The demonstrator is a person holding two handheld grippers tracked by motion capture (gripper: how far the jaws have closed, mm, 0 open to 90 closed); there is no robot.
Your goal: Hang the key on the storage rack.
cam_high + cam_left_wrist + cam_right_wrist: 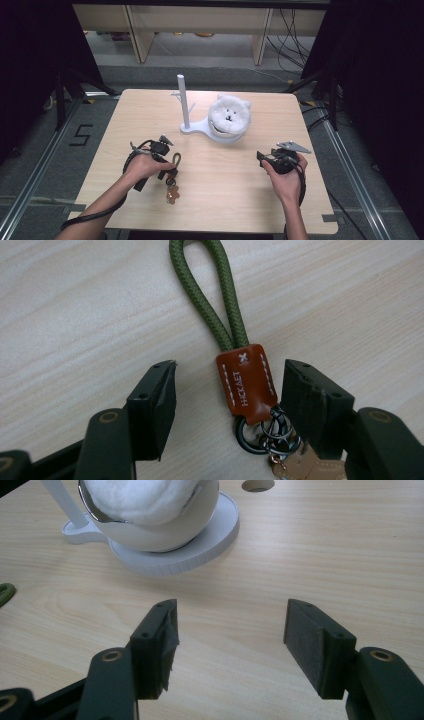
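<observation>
High view: left gripper (167,162) over keychain (173,176) on table (225,200), jaw gap unclear | Left gripper view: jaws wide apart astride leather tab (246,382), rings cut off below | Right gripper view: right gripper (230,630) wide open, holding nothing.

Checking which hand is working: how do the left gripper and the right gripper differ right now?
The left gripper has the keychain's brown leather tab between its jaws; the right gripper has bare table between its jaws. The left gripper sits over the green cord loop; the right gripper points at the white stand's base, well short of it. Both are open, each held in a hand.
</observation>
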